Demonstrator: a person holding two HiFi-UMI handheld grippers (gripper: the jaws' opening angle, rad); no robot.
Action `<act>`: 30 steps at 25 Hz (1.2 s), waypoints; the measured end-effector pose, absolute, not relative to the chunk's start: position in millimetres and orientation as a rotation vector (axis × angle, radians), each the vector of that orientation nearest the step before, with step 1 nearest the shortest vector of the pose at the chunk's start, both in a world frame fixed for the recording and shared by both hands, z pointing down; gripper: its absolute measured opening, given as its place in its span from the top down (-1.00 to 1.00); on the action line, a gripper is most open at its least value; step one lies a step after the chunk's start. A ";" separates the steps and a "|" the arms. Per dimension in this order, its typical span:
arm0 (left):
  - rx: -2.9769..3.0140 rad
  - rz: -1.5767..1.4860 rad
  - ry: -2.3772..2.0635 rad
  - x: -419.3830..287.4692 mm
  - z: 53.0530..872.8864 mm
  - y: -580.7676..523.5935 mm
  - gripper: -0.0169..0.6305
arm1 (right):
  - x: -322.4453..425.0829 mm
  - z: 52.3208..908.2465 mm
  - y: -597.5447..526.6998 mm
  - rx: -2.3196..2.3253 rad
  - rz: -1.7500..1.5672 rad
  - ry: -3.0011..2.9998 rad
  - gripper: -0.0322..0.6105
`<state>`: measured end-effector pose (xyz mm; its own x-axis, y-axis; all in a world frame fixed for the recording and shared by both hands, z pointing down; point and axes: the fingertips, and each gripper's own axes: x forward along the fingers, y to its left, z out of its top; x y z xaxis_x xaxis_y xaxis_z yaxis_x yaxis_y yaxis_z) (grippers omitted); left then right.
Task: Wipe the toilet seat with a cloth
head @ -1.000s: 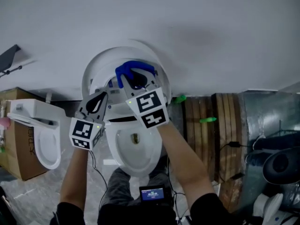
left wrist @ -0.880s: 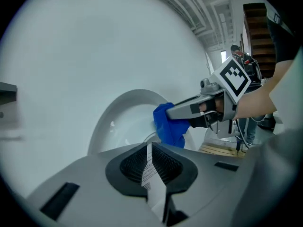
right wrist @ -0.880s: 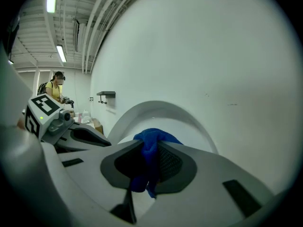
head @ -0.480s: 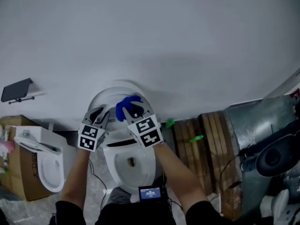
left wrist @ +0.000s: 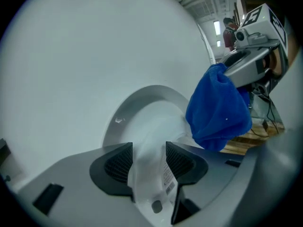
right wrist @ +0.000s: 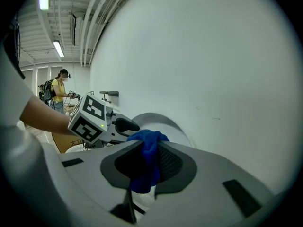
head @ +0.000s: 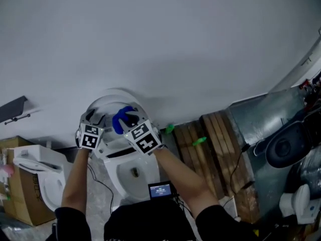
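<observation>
A: A plain white wall point(head: 150, 34) fills the far side, and the toilet point(head: 128, 182) stands against it. Why is the lid point(head: 108, 102) up?
B: Leaned on the wall, it is out of the way of the wiping, I judge. The left claw point(left wrist: 149, 161) has just been opening. A white edge of the toilet shows between its jaws, but the pads look free of it.
A: And the cloth point(left wrist: 218, 109)?
B: The right claw point(right wrist: 149, 167) is closed on one fold of it, just right of the left claw, up by the lid. Pinched that way, the rest hangs free to rub.
A: The seat?
B: Raised with the lid or down on the bowl, I cannot tell.
</observation>
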<state>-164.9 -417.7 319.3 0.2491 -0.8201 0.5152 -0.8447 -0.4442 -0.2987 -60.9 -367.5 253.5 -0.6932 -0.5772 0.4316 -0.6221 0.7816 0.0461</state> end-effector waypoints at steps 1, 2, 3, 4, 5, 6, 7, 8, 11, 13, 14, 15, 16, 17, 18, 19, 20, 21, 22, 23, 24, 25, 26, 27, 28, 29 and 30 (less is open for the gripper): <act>2.453 0.992 -1.630 -164.4 319.1 -420.8 0.32 | -59.0 252.2 -367.4 0.904 0.140 -2.543 0.68; 2.455 1.015 -1.616 -163.3 320.6 -423.4 0.31 | -57.1 251.2 -367.0 0.904 0.136 -2.540 0.68; 2.458 1.039 -1.598 -161.7 323.8 -425.4 0.30 | -55.1 250.8 -366.3 0.903 0.133 -2.537 0.68; 2.458 1.061 -1.582 -160.0 327.8 -427.4 0.30 | -53.0 250.6 -365.7 0.902 0.132 -2.532 0.68; 2.452 1.079 -1.573 -158.7 331.5 -429.4 0.30 | -50.9 250.2 -365.3 0.902 0.128 -2.528 0.68; 2.437 1.095 -1.570 -158.0 334.5 -431.1 0.29 | -49.1 249.2 -365.2 0.900 0.122 -2.523 0.68; 2.421 1.109 -1.572 -157.3 336.7 -432.4 0.29 | -47.3 248.0 -364.9 0.896 0.113 -2.519 0.68; 2.411 1.122 -1.576 -156.8 338.3 -433.6 0.29 | -45.6 246.7 -364.5 0.892 0.102 -2.516 0.68; 2.392 1.139 -1.583 -156.9 339.7 -437.4 0.27 | -40.9 242.3 -365.5 0.884 0.067 -2.507 0.68; 2.389 1.125 -1.563 -156.1 340.0 -439.0 0.27 | -37.7 240.2 -367.1 0.883 0.056 -2.504 0.68; 2.388 1.117 -1.546 -155.2 340.3 -439.2 0.27 | -36.3 239.7 -367.1 0.883 0.055 -2.502 0.68; 2.387 1.112 -1.530 -154.2 340.6 -439.0 0.27 | -35.3 239.7 -366.5 0.881 0.055 -2.501 0.68; 2.386 1.111 -1.516 -153.3 340.7 -438.3 0.27 | -34.9 240.1 -365.4 0.878 0.055 -2.500 0.68; 2.387 1.113 -1.507 -153.0 340.5 -437.6 0.27 | -35.1 240.9 -363.9 0.874 0.055 -2.498 0.68; 2.388 1.115 -1.502 -153.3 340.4 -436.5 0.27 | -35.8 242.0 -362.1 0.870 0.053 -2.496 0.68; 2.385 1.116 -1.497 -154.1 340.4 -434.7 0.27 | -36.6 243.2 -360.5 0.866 0.049 -2.493 0.68; 2.380 1.116 -1.493 -155.2 340.6 -433.1 0.27 | -37.0 244.1 -359.3 0.865 0.047 -2.490 0.68; 2.378 1.114 -1.489 -156.2 340.6 -432.1 0.28 | -36.9 244.5 -358.6 0.867 0.046 -2.488 0.68; 2.378 1.113 -1.483 -156.8 340.4 -431.8 0.28 | -36.3 244.3 -358.6 0.871 0.047 -2.487 0.68; 2.381 1.114 -1.477 -157.0 339.6 -431.7 0.28 | -35.1 243.4 -359.1 0.877 0.049 -2.486 0.68; 2.386 1.119 -1.471 -157.1 338.0 -431.5 0.28 | -33.7 241.7 -360.0 0.884 0.050 -2.486 0.68; 2.392 1.125 -1.462 -156.9 335.9 -430.5 0.28 | -32.2 239.6 -360.4 0.891 0.051 -2.487 0.68; 2.400 1.131 -1.449 -156.4 334.0 -427.9 0.28 | -30.6 237.9 -359.8 0.898 0.054 -2.490 0.68; 2.408 1.134 -1.433 -155.5 332.7 -424.3 0.29 | -28.9 237.0 -358.2 0.905 0.060 -2.493 0.68; 2.417 1.133 -1.418 -154.4 331.5 -420.1 0.30 | -27.3 236.9 -356.2 0.912 0.070 -2.495 0.68; 2.426 1.127 -1.402 -153.1 330.5 -415.8 0.32 | -25.8 237.6 -353.9 0.918 0.081 -2.494 0.68; 2.436 1.119 -1.387 -151.7 329.4 -411.4 0.33 | -24.6 238.9 -351.5 0.923 0.091 -2.492 0.68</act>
